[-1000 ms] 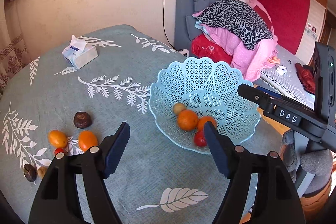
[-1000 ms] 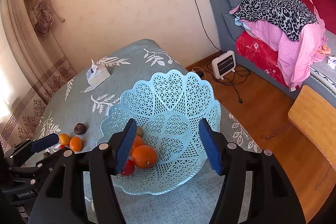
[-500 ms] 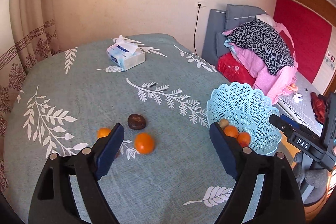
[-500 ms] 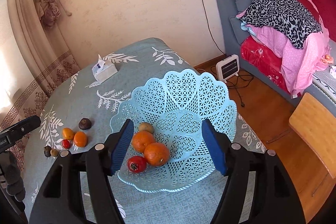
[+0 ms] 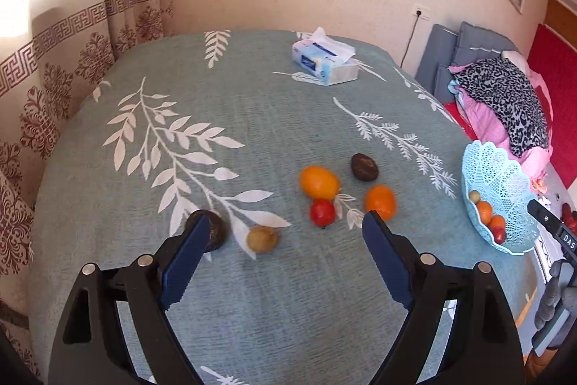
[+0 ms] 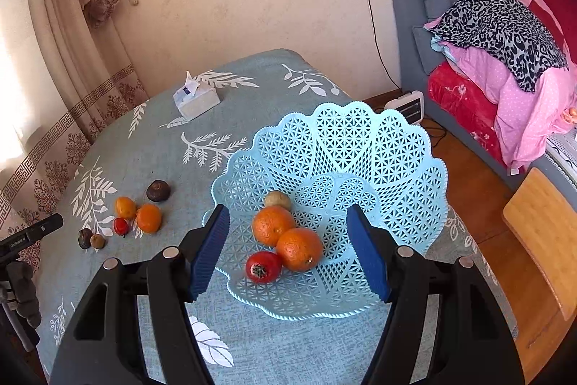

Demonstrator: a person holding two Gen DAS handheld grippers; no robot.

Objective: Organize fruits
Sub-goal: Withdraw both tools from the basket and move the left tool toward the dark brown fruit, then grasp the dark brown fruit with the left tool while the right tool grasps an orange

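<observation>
The left gripper point(image 5: 285, 226) has its fingers spread and empty, with the loose fruit just ahead: the small tan fruit point(image 5: 262, 239) nearest, the red one point(image 5: 322, 212) beyond. The right gripper point(image 6: 288, 233), also spread and empty, hangs over the basket point(image 6: 407, 204), well right of that fruit, so the left looks better placed.

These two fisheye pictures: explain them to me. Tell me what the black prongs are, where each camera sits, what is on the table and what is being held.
There is no robot arm. A person holds a two-finger gripper in each hand, and a camera on each one looks forward along its fingers.

In the left wrist view, the left gripper is open over the loose fruit on the table: two oranges, a small red fruit, a tan one and two dark ones. A tissue box sits farther back.

In the right wrist view, the right gripper is open over the blue basket, which holds four fruits. Neither gripper holds anything.
</observation>
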